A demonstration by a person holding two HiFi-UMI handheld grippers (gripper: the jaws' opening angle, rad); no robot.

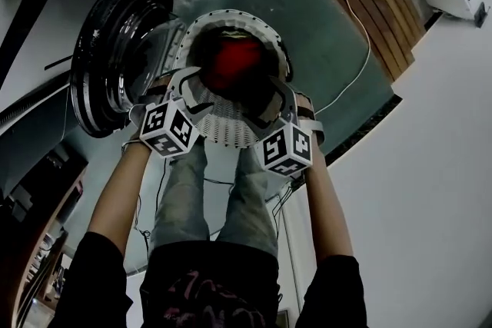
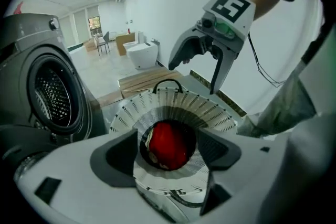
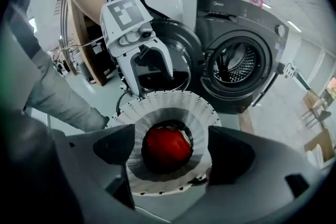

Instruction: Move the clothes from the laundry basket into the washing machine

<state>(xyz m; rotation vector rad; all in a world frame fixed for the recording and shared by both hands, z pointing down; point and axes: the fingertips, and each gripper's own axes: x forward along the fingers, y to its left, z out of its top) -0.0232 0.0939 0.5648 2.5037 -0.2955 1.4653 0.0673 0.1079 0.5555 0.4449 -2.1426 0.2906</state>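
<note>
— Left tool (image 2: 168, 150) and right tool (image 3: 171, 149) are wide open and hold nothing.
— Where's the red cloth (image 1: 234, 61)?
— Right under both, down in the laundry basket (image 1: 231, 133). I think we're reaching; next, go lower and pinch it.

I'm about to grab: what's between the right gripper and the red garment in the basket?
Nothing: in the right gripper view, the open right gripper looks straight onto the red garment in the basket.

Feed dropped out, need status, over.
Left gripper, right gripper open, empty, above laundry basket. Red garment inside, untouched. Washing machine door open; nothing in the way.
</note>
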